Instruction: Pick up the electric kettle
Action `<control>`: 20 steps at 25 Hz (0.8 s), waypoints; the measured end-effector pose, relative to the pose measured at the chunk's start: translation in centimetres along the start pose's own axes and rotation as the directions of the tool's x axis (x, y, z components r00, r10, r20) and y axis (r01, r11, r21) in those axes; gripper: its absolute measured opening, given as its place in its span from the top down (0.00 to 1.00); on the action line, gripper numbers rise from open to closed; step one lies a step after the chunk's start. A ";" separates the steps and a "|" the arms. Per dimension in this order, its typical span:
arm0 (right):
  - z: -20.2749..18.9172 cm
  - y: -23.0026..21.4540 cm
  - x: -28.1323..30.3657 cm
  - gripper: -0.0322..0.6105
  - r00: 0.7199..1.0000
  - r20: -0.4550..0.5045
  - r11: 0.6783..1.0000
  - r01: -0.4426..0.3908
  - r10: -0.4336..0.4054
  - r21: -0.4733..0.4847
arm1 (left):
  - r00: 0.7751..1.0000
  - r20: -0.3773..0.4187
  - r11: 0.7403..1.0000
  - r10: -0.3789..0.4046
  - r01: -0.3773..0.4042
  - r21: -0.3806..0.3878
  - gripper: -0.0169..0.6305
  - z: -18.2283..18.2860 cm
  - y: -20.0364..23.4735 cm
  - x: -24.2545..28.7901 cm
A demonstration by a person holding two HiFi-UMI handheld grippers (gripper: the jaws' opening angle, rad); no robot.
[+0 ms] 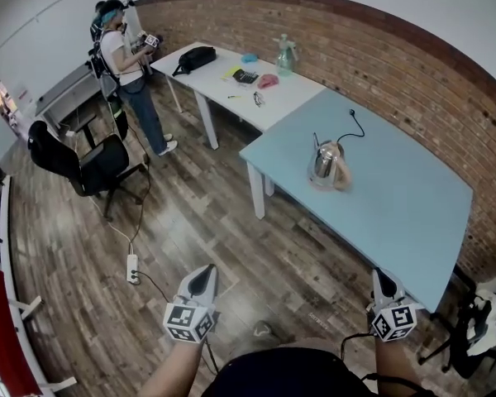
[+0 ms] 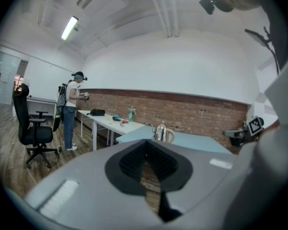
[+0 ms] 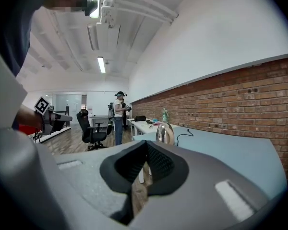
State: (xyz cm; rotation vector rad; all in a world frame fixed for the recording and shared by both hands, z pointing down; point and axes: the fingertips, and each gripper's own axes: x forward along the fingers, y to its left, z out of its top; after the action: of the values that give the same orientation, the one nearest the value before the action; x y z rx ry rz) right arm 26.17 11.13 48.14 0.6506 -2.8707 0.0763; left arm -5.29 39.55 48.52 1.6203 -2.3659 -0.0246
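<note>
**Two empty grippers, kettle alone on the table**

Both grippers are held low over the wooden floor (image 1: 198, 222), short of the pale blue table (image 1: 397, 205). The left gripper (image 1: 205, 270) has its fingers (image 2: 129, 163) pressed together with nothing between them. The right gripper (image 1: 382, 275) is the same: its fingers (image 3: 159, 166) meet, and they hold nothing.

The electric kettle (image 1: 328, 164) stands upright on the pale blue table, towards its far left corner and well apart from both grippers. Its body is shiny metal with a pale handle on the side. A black cord (image 1: 353, 128) lies on the table behind it, running towards the brick wall (image 1: 380, 64). In each gripper view the kettle shows just above the fingertips.

A white table (image 1: 223, 81) adjoins the blue one and carries a black bag (image 1: 197, 58), a spray bottle (image 1: 285, 55) and a few small items. A person (image 1: 124, 64) stands at its far end, near a black office chair (image 1: 87, 165). A power strip (image 1: 133, 269) lies on the floor.
</note>
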 end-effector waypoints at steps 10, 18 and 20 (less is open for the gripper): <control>-0.1 1.4 4.2 0.95 1.000 -0.009 0.999 0.028 -0.027 0.031 | 1.000 -0.011 0.999 -0.026 0.026 0.029 0.97 1.5 4.4 3.1; -0.9 -1.5 9.2 0.95 0.998 -0.026 0.996 0.062 -0.060 0.071 | 0.999 -0.030 0.998 -0.044 0.045 0.032 0.97 2.6 5.6 8.1; -0.7 -2.2 10.9 0.95 0.998 -0.021 0.993 0.066 -0.064 0.094 | 0.998 -0.032 0.998 -0.048 0.050 0.049 0.97 3.3 6.0 9.4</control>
State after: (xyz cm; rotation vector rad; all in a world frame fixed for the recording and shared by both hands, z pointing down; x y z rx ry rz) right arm 17.59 4.58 51.01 0.7561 -2.8401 0.2082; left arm -14.69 32.71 48.32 1.6893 -2.3211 0.0500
